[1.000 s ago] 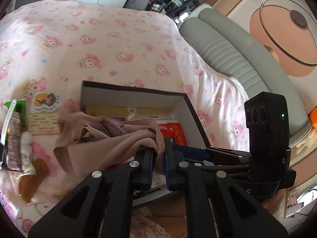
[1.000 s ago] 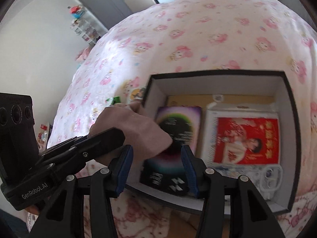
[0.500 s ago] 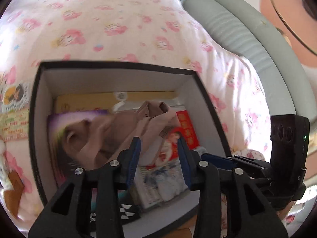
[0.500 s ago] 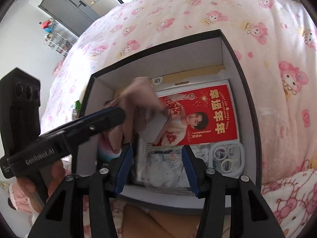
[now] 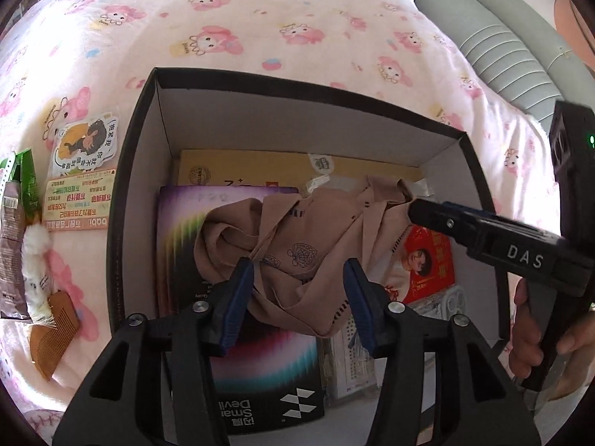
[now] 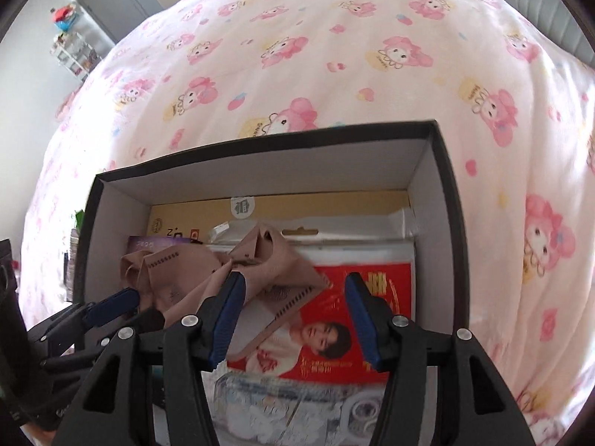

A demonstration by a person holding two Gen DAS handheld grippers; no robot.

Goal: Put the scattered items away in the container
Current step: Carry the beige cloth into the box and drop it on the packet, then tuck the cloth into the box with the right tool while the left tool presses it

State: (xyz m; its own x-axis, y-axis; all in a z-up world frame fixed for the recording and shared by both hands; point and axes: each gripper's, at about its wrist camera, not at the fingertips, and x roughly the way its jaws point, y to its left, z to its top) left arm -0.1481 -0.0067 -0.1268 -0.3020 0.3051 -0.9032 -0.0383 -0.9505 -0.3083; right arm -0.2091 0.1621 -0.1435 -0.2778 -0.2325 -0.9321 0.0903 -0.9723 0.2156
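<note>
A crumpled tan cloth [image 5: 297, 230] lies inside the black box [image 5: 141, 156], on top of a rainbow-printed box [image 5: 186, 245] and a red picture pack [image 5: 427, 260]. My left gripper [image 5: 297, 278] hangs just above the cloth with its jaws opening; the fabric sits between the blue pads, which do not press on it. My right gripper [image 6: 293, 290] is over the right half of the box [image 6: 260, 163], jaws opening, above the red pack [image 6: 334, 319] and the edge of the cloth [image 6: 267, 260]. It holds nothing.
On the pink bedspread left of the box lie a cartoon sticker [image 5: 85, 145], a label card [image 5: 78, 200], a green packet [image 5: 26, 178], a brown packet [image 5: 11, 245], a white fluffy item [image 5: 35, 260] and a wooden comb [image 5: 52, 334]. A grey headboard [image 5: 502, 44] is at the right.
The left gripper carried the tan cloth over the box, sank and let it go; the cloth now rests inside. The right gripper moved across to the box's right half.
</note>
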